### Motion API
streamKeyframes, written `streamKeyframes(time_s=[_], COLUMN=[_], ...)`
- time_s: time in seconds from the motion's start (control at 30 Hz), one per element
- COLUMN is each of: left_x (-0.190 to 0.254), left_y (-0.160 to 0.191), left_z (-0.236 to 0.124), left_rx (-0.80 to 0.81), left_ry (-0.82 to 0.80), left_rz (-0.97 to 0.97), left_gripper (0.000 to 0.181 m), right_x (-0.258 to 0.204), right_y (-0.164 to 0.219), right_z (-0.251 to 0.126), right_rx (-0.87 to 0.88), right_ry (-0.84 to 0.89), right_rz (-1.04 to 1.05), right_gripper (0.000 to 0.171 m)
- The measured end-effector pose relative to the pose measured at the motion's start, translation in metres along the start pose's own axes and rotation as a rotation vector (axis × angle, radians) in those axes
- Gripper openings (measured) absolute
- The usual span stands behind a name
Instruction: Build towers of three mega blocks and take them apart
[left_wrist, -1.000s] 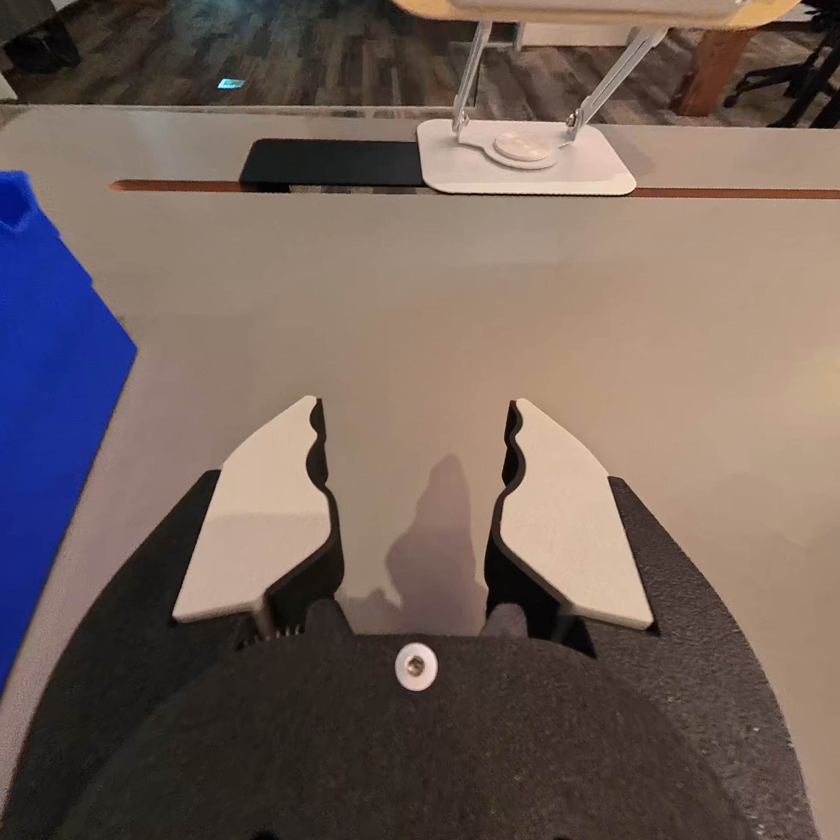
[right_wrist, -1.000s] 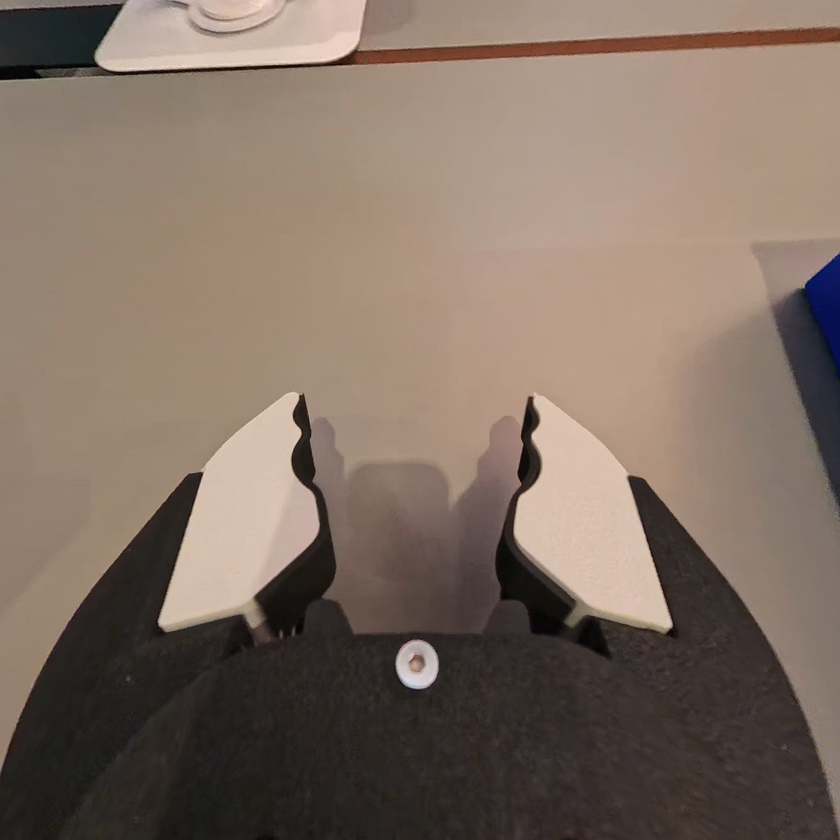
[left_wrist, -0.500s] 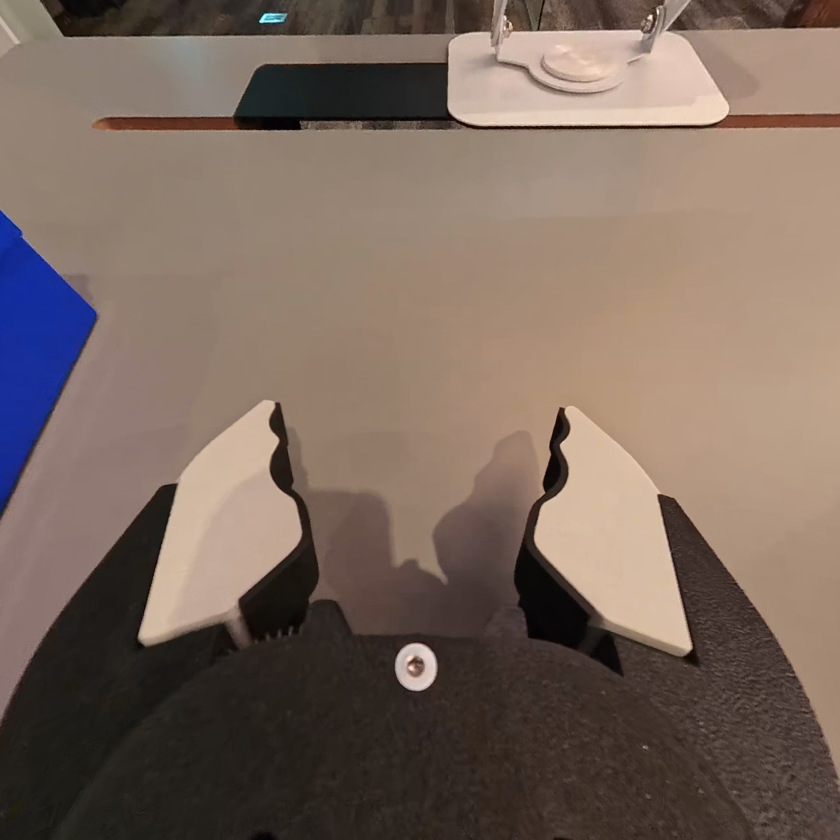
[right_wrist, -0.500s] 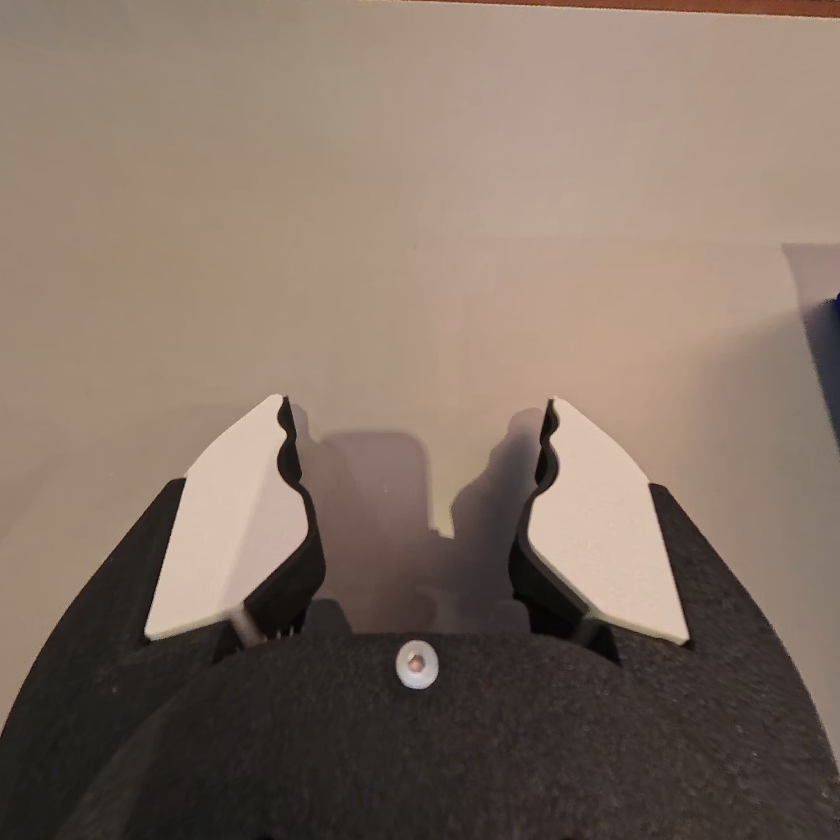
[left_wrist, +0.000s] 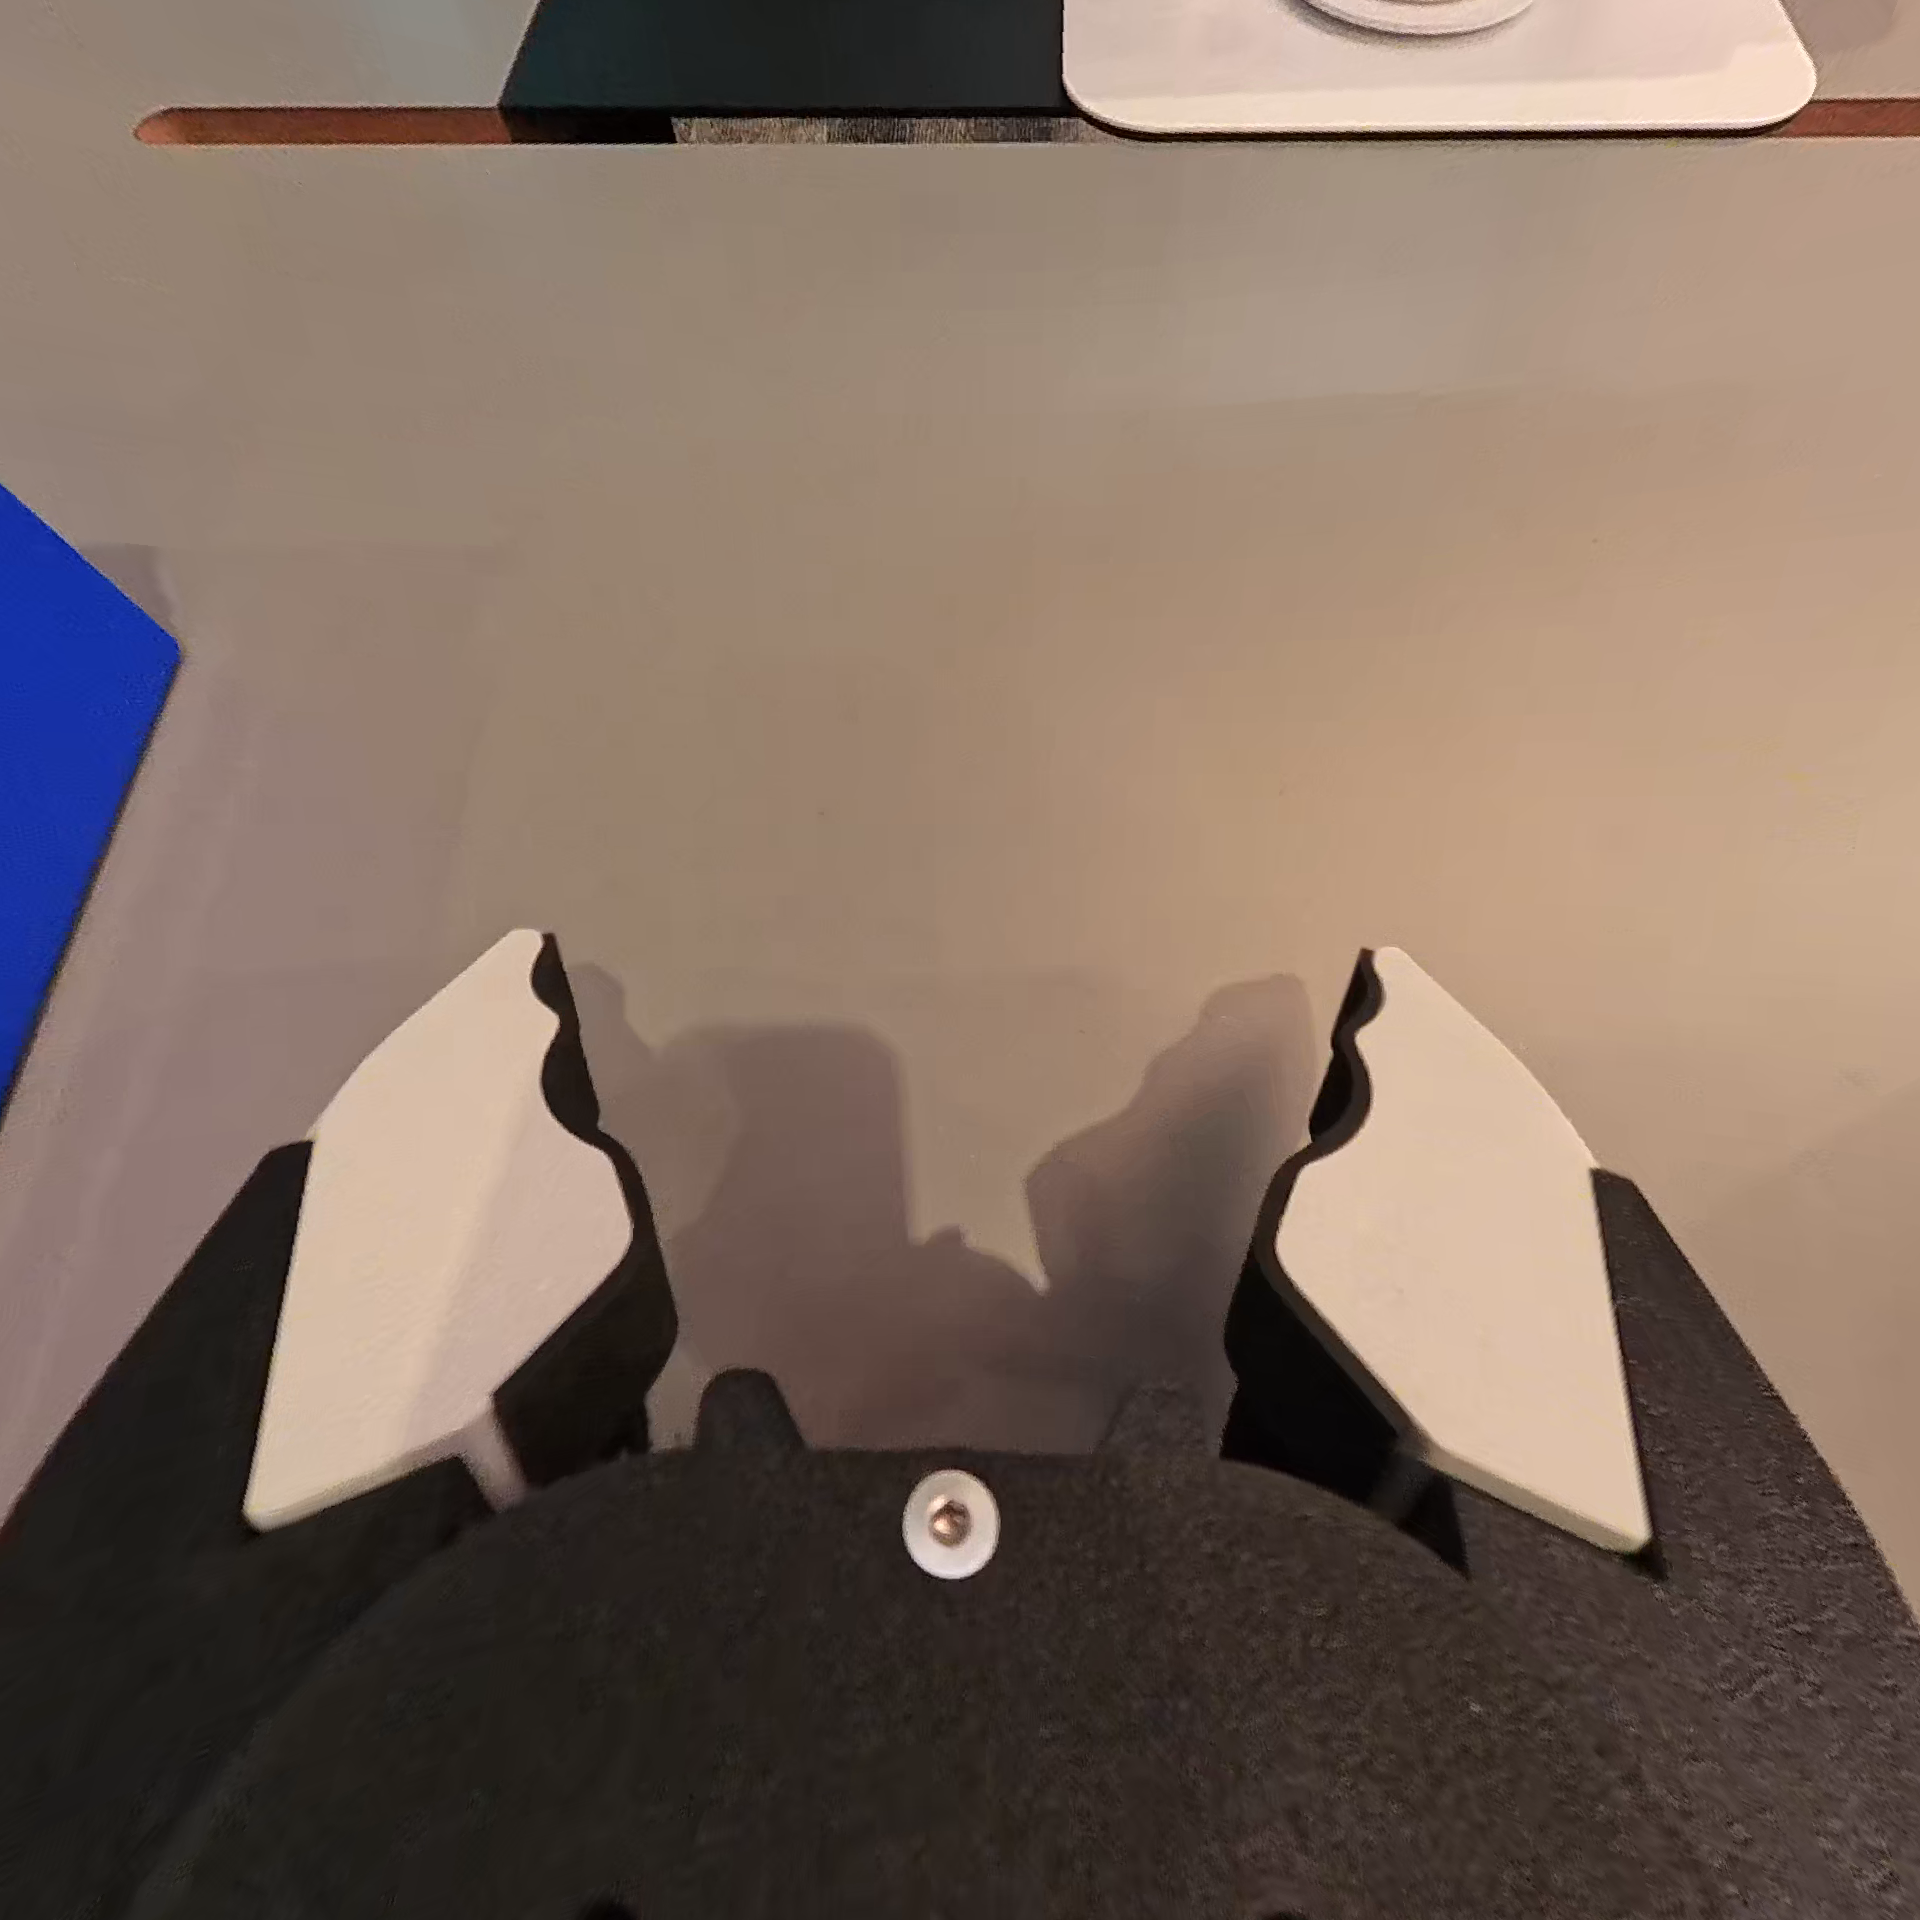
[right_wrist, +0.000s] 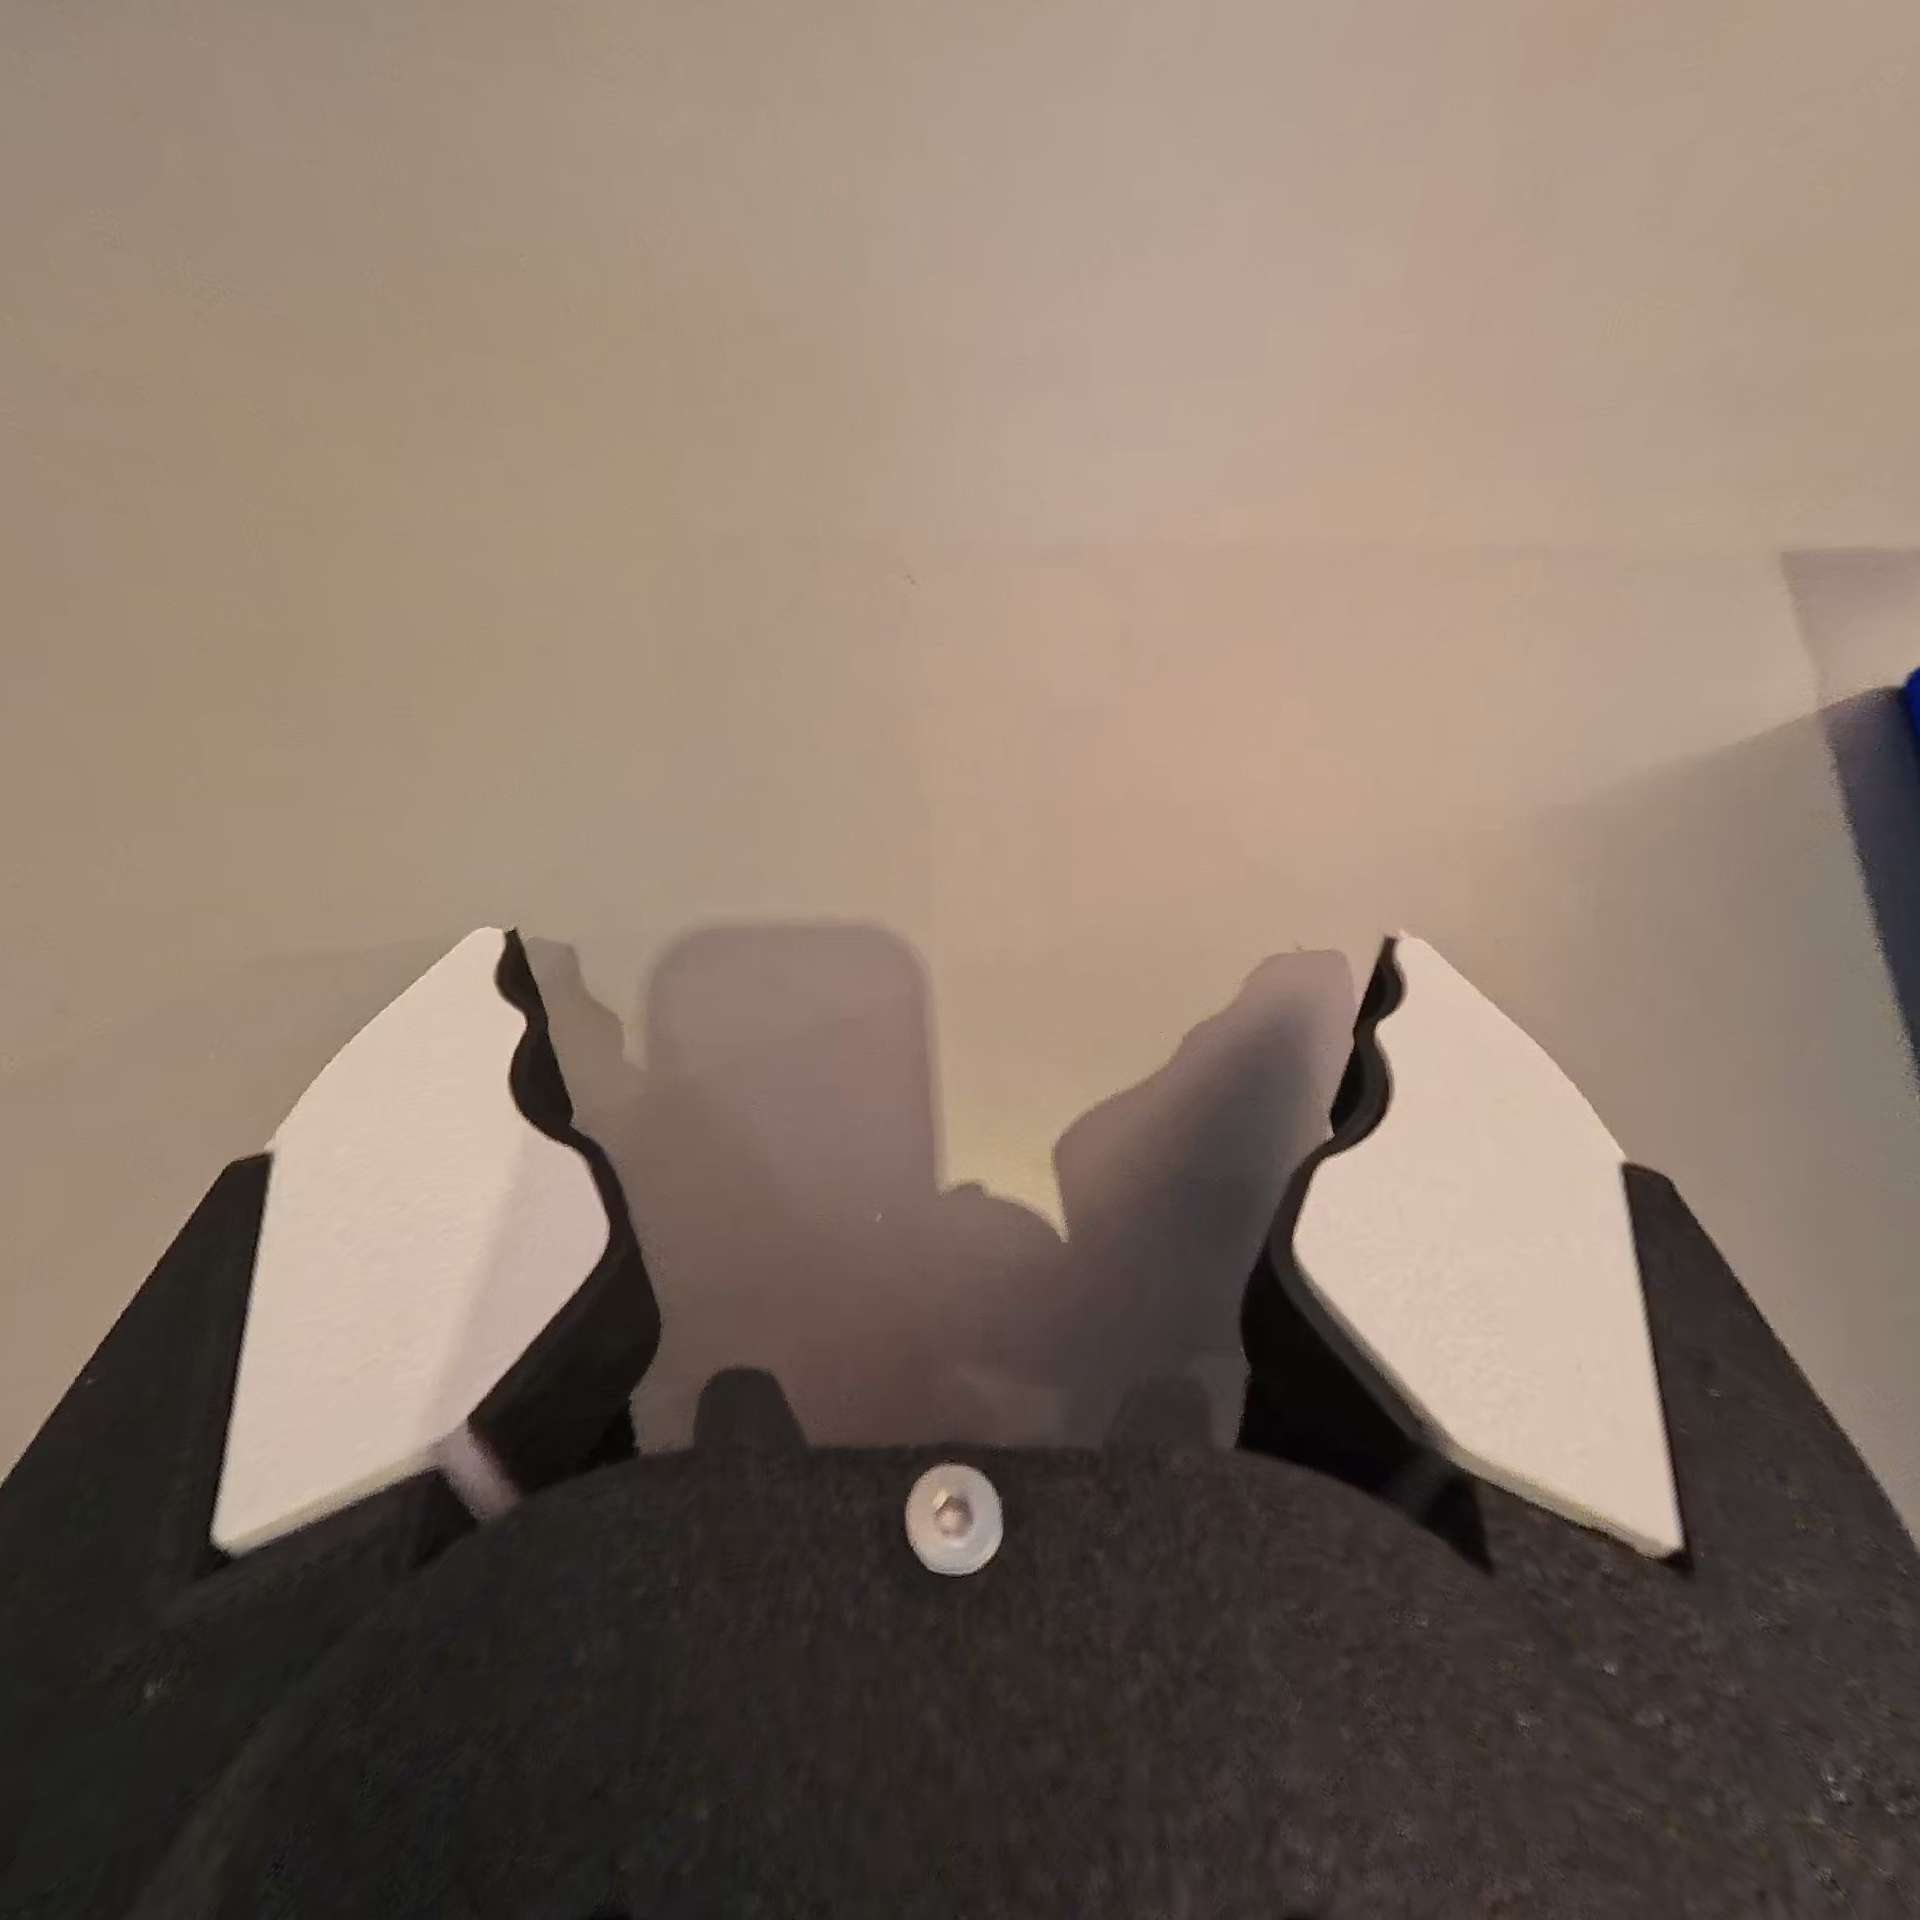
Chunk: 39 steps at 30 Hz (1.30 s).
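My left gripper (left_wrist: 956, 951) is open wide and empty, low over the bare grey table (left_wrist: 1039, 520). A blue object (left_wrist: 62, 769) shows at the left edge of the left wrist view, cut off by the frame; I cannot tell whether it is a block. My right gripper (right_wrist: 951, 951) is open wide and empty, low over the same table (right_wrist: 935, 416). A sliver of a blue object (right_wrist: 1907, 686) shows at the right edge of the right wrist view. No whole mega block is in view.
At the far side in the left wrist view lie a white stand base (left_wrist: 1434, 73), a black pad (left_wrist: 790, 52) and a long slot (left_wrist: 332, 127) through the table.
Both grippers have opened wider and tilted down closer to the table. The far objects slid up toward the frame tops, and the blue objects slid toward the frame edges.
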<state>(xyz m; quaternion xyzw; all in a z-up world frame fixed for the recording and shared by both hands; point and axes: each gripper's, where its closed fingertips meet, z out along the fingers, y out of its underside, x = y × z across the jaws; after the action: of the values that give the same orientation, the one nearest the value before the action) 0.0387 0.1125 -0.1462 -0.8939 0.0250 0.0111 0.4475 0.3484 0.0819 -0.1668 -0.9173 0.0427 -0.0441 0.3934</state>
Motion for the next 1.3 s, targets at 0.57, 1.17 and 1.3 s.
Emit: streamKeyframes(time_s=[0.57,1.17,1.3], left_x=[-0.003,-0.001,0.0], left_y=[0.02,0.024,0.024], left_z=[0.011,0.014,0.015], left_rx=[-0.157,-0.192,-0.191], left_ry=[0.004,0.031,0.032], left_rz=[-0.019,-0.021,-0.02], left_gripper=[0.145,0.145,0.145], right_x=[-0.005,-0.005,-0.005], right_y=[0.005,0.005,0.006], right_z=[0.01,0.01,0.009], right_rx=[-0.074,-0.075,-0.072], right_ry=[-0.022,-0.02,-0.01], right_rz=[0.036,0.049,0.058], right_gripper=[0.146,0.145,0.143])
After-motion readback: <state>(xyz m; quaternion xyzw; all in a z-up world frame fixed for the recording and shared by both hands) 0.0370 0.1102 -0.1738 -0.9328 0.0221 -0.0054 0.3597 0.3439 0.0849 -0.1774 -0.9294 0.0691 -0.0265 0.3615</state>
